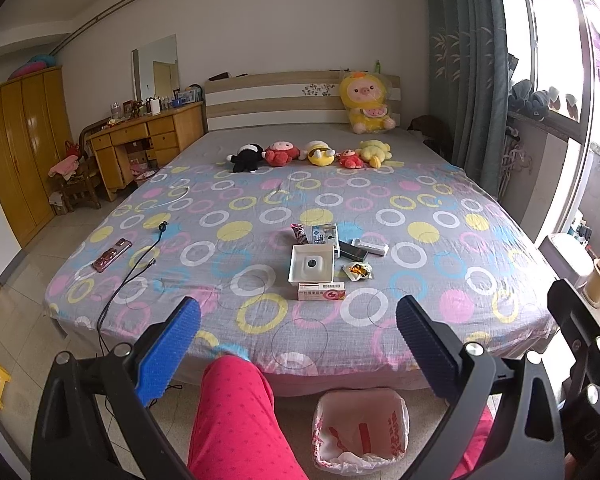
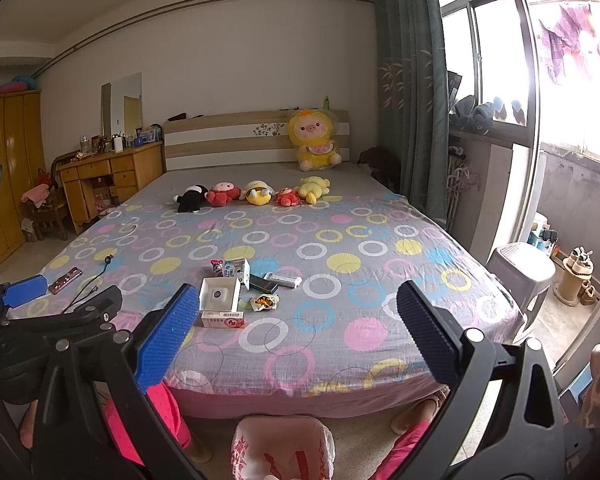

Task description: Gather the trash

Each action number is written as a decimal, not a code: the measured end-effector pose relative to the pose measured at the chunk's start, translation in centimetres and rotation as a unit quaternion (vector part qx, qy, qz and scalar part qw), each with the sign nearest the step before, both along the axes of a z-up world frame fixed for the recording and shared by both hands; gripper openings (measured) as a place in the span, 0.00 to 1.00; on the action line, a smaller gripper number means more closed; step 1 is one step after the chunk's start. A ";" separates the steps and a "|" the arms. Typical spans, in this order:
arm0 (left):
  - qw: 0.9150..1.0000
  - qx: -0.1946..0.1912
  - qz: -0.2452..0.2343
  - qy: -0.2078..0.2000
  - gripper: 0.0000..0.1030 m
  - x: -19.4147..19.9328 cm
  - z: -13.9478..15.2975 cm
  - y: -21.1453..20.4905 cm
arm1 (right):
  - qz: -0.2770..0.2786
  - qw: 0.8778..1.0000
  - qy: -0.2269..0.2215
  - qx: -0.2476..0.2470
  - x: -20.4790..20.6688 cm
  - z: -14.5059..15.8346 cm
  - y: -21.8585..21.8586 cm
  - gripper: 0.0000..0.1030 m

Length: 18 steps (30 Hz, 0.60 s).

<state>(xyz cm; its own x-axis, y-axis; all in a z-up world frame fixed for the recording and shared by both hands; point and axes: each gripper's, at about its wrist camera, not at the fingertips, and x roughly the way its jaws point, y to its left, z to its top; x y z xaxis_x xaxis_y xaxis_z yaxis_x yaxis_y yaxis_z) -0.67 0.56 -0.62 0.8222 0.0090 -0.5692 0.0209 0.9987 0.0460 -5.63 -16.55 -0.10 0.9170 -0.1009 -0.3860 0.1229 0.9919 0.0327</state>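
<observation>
Two grippers, left gripper (image 1: 298, 344) and right gripper (image 2: 298, 340), are spread wide and empty; the medicine box (image 1: 321, 291) lies beyond the lined trash bin (image 1: 360, 432), which probably stands there for short drops.

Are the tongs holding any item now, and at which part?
Nothing is held. The left tongs and the right tongs are both open and empty, above the near edge of the bed; the trash lies untouched.

Open bedspread (image 1: 400, 312) lies before the clustered trash (image 1: 324, 264); nothing blocks.
</observation>
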 end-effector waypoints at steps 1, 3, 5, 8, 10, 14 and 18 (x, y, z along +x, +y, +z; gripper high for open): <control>1.000 0.001 0.000 0.000 0.93 0.0 0.0 -0.1 | 0.000 1.000 0.000 0.000 0.0 0.0 0.0 0.94; 1.000 0.001 0.001 0.000 0.93 0.0 -0.1 0.0 | 0.000 1.000 0.000 0.001 0.0 0.0 -0.1 0.94; 1.000 0.000 0.000 0.001 0.93 0.0 0.0 -0.1 | 0.000 1.000 0.001 0.001 0.1 0.0 -0.1 0.94; 1.000 0.000 0.000 0.000 0.93 0.0 0.0 -0.1 | 0.000 1.000 0.001 0.001 0.0 0.0 0.0 0.94; 1.000 0.000 0.000 0.001 0.93 0.0 -0.1 0.1 | 0.000 1.000 0.000 0.001 0.0 0.0 0.0 0.94; 1.000 0.001 -0.001 0.002 0.93 -0.1 -0.3 0.2 | 0.000 1.000 0.001 0.000 0.0 0.0 0.0 0.94; 1.000 -0.001 0.000 0.005 0.93 -0.2 -0.7 0.5 | 0.002 1.000 0.003 -0.001 0.1 -0.2 0.3 0.94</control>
